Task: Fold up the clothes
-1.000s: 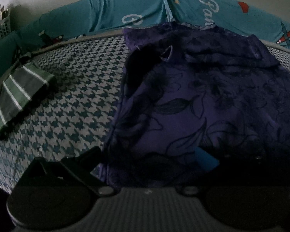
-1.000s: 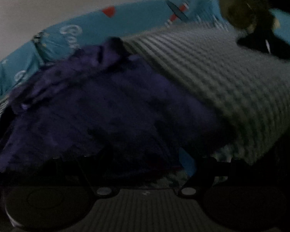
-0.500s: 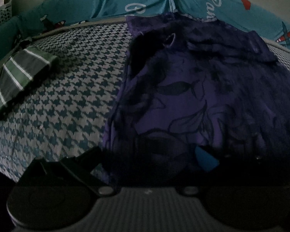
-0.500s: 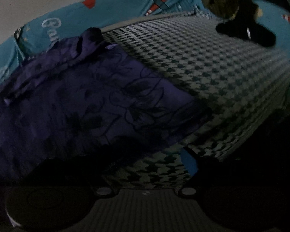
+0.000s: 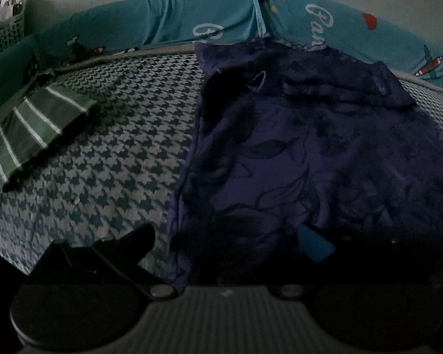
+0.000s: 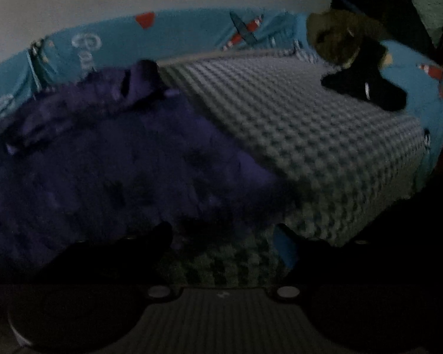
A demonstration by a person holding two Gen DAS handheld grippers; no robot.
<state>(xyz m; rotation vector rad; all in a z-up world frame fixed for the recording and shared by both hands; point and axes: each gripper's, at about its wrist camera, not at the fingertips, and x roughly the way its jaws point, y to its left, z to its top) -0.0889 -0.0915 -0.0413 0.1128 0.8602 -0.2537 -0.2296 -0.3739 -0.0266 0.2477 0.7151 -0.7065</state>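
Swinging across the bed over the past second, the right gripper point(image 6: 224, 242) now looks blurred along the near right edge of the purple dress point(image 6: 109, 159), while the left gripper point(image 5: 224, 242) has hardly shifted. Right jaws stand wide and have just been closing slightly after opening; the dress hem lies by the left finger, but checked sheet point(image 6: 325, 135) shows between the fingers and nothing is gripped. Left jaws also stand apart, the near hem of the dress point(image 5: 310, 153) lying between them; whether the pads press it is lost in shadow. The dress lies spread on the bed, its far end against the blue bumper point(image 5: 215, 14), with a folded striped garment point(image 5: 35, 129) well apart to its left and dark clothes point(image 6: 357, 67) heaped in the far right corner. Folding appears to be at its start: each gripper is being placed at a near corner. Next, both must close on the hem and carry it toward the far end.
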